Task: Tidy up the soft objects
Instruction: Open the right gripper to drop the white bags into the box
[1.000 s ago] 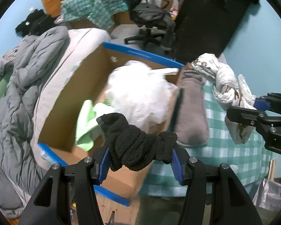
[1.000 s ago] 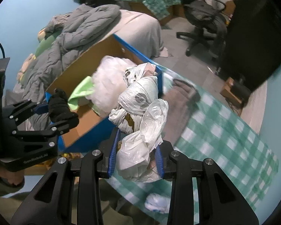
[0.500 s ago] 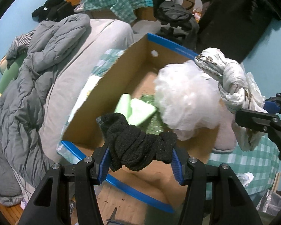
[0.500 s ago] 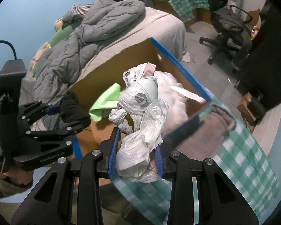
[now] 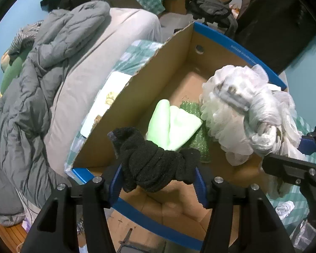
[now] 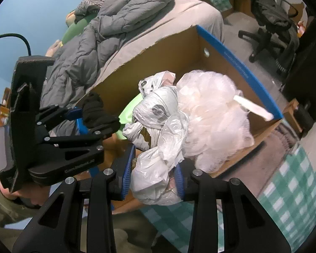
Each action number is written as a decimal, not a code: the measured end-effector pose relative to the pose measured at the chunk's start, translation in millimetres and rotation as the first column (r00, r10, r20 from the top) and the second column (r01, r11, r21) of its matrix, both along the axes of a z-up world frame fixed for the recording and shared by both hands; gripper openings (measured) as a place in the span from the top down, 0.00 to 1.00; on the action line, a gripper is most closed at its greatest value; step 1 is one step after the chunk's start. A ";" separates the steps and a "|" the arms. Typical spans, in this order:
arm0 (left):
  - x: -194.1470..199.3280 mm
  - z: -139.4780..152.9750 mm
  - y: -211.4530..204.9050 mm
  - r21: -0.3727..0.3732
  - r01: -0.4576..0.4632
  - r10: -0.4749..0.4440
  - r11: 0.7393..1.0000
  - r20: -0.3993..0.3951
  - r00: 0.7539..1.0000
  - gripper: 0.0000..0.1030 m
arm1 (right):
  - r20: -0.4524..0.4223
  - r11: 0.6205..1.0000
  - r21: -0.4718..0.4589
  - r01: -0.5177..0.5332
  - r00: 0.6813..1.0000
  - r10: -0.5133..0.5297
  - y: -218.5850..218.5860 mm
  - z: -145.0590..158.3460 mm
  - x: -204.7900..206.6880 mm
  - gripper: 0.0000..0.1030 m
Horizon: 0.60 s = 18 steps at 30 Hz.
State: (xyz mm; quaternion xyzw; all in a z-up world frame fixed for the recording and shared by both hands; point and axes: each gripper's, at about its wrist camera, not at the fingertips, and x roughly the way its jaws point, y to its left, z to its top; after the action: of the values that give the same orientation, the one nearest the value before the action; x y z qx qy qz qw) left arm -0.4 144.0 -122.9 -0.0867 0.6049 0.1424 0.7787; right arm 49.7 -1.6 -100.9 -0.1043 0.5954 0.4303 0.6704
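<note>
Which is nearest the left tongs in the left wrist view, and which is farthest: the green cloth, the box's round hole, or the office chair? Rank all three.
1. green cloth: just ahead of the left tongs, on the box floor.
2. round hole: in the box's far wall.
3. office chair: beyond the box, at the top.

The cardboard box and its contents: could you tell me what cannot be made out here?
- Box floor, right wrist view: hidden by the plastic bag bundle and white mesh pouf.
- Green cloth, left wrist view: near end hidden behind the black sock bundle.
- Blue rim lettering: too small.
</note>
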 end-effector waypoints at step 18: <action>-3.9 18.2 1.2 0.000 0.030 -0.030 1.000 0.033 0.999 0.18 | 0.021 0.993 -0.007 0.115 0.993 -0.115 -25.9 12.7 -1.7 0.34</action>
State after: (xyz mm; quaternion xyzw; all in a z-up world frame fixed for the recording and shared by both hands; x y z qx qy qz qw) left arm -4.2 145.3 -104.7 -0.0799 0.5933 0.1293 0.7905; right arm 48.0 -27.5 -88.2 -0.0769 0.5953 0.3875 0.6997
